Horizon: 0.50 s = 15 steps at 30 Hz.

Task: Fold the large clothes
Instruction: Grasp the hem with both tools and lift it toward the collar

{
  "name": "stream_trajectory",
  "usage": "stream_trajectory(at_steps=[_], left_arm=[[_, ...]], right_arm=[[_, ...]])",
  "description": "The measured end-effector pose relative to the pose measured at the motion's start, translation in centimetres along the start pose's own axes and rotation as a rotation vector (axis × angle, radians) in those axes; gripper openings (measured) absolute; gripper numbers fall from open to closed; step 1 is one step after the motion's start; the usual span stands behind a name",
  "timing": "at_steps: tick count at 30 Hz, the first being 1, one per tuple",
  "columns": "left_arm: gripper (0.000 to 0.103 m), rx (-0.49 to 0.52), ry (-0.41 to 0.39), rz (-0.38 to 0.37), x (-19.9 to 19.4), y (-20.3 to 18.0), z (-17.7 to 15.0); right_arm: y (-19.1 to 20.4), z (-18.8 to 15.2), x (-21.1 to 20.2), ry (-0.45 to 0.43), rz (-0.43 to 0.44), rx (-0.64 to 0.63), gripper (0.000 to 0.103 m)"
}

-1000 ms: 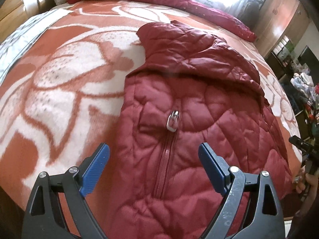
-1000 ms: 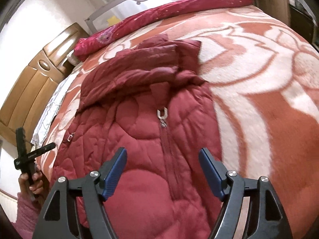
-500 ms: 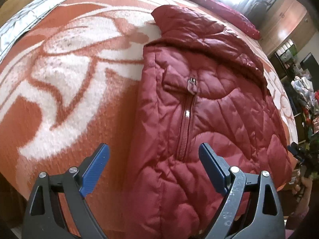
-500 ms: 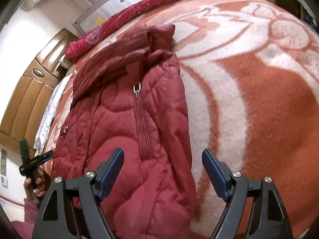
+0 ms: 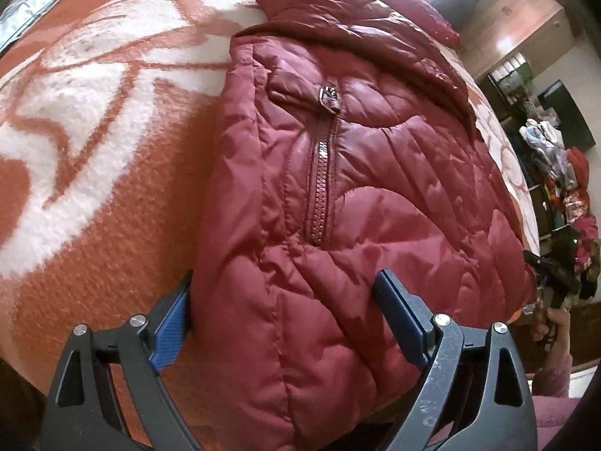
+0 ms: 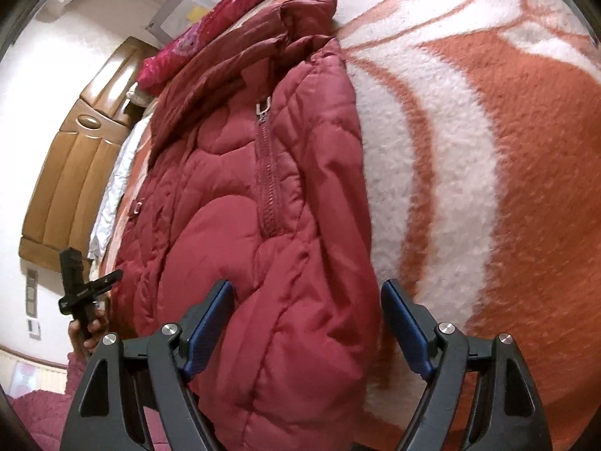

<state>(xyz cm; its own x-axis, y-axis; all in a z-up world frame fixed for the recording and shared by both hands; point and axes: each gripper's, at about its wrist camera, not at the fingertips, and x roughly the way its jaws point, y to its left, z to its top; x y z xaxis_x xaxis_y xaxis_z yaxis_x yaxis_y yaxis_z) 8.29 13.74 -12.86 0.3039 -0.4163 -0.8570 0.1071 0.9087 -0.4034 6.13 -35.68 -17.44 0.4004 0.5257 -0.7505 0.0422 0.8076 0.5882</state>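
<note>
A dark red quilted jacket point(image 5: 375, 173) lies on the bed with its hem at the near edge; it also shows in the right wrist view point(image 6: 240, 203). A pocket zipper point(image 5: 323, 165) faces up on its left side and another zipper point(image 6: 266, 173) on its right side. My left gripper point(image 5: 285, 319) is open, its jaws astride the jacket's lower left corner. My right gripper point(image 6: 308, 327) is open, its jaws astride the lower right corner. The hem between the jaws bulges toward both cameras.
An orange and white patterned blanket point(image 5: 94, 131) covers the bed point(image 6: 488, 150). A red quilt point(image 6: 233, 11) lies at the far side by a wooden headboard point(image 6: 75, 165). Shelves with piled clothes point(image 5: 563, 173) stand to the right of the bed.
Both grippers have moved down and in toward the jacket's hem; the lower corners now sit between the open jaws. The jacket has not moved.
</note>
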Motion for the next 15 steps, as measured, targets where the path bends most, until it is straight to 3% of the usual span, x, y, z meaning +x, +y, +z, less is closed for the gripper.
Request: stream_trajectory(at_steps=[7,13,15], left_arm=[[0.094,-0.01,0.011,-0.082,0.2,0.6,-0.7],[0.093,0.056,0.03,-0.136,0.3,-0.6,-1.4],[0.072,0.11,0.032,-0.106,0.4,-1.7,-1.9]], right_arm=[[0.2,-1.1,1.0,0.025,0.097,-0.014,0.083],[0.1,-1.6,1.3,0.043,0.147,0.002,0.071],[0.3,-1.8,1.5,0.052,0.144,-0.009,0.06]])
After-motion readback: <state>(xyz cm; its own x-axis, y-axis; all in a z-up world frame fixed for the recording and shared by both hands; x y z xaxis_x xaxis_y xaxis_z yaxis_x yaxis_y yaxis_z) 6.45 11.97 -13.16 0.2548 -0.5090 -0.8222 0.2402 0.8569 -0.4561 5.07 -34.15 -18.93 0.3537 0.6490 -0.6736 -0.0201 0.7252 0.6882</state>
